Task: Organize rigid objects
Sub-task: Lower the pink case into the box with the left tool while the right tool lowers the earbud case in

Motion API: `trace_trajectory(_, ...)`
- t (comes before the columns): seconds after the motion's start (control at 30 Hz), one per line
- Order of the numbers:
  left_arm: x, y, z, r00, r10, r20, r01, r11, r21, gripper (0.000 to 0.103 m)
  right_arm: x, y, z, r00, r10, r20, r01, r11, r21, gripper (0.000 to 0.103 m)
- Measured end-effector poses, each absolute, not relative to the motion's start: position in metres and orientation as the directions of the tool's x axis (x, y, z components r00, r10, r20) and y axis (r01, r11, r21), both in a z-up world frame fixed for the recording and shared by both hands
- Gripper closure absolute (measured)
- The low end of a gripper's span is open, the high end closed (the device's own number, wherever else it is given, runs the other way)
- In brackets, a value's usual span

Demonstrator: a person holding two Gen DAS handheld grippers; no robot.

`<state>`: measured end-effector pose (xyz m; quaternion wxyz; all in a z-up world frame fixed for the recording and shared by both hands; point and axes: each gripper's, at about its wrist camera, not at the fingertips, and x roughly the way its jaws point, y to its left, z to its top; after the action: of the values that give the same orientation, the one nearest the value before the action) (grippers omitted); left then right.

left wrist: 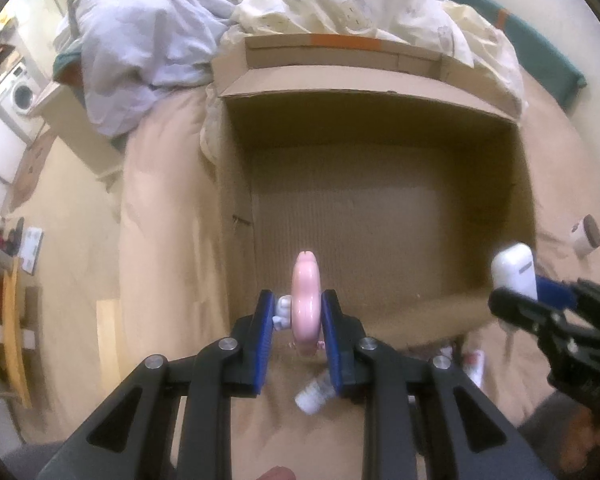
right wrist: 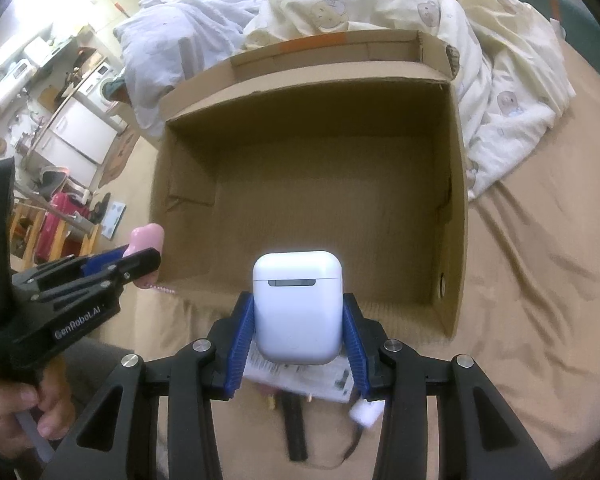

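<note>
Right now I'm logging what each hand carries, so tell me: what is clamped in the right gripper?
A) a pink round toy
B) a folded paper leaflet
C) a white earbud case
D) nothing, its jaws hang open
C: in the right wrist view the blue pads of the right gripper press both sides of the white earbud case, held in front of the open cardboard box.

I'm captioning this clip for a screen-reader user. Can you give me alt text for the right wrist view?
The right gripper holds a white earbud case between its blue jaws, at the near edge of an open, empty cardboard box on a tan-sheeted bed. At left, the left gripper holds a pink toy; rumpled bedding lies behind the box.
</note>
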<state>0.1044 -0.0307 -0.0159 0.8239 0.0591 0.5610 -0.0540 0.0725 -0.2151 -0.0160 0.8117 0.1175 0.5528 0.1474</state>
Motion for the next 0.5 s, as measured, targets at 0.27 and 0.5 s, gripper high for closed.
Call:
trace_trajectory(0.27,0.125,-0.041,-0.054,0.328,-0.017,-0.944,0.171,0.984,0.041,0.082,0.104,-0.215,-0.050,0.329,0.367,-0.870,-0.093,0.930,0.357,0.058)
trace_trajectory(0.5,0.132,-0.041,-0.079,0.301,0.007,-0.954,0.163,0.985,0.059,0.082,0.111,-0.210,-0.082,0.299,0.369,-0.880,-0.083,0.929,0.361,0.058)
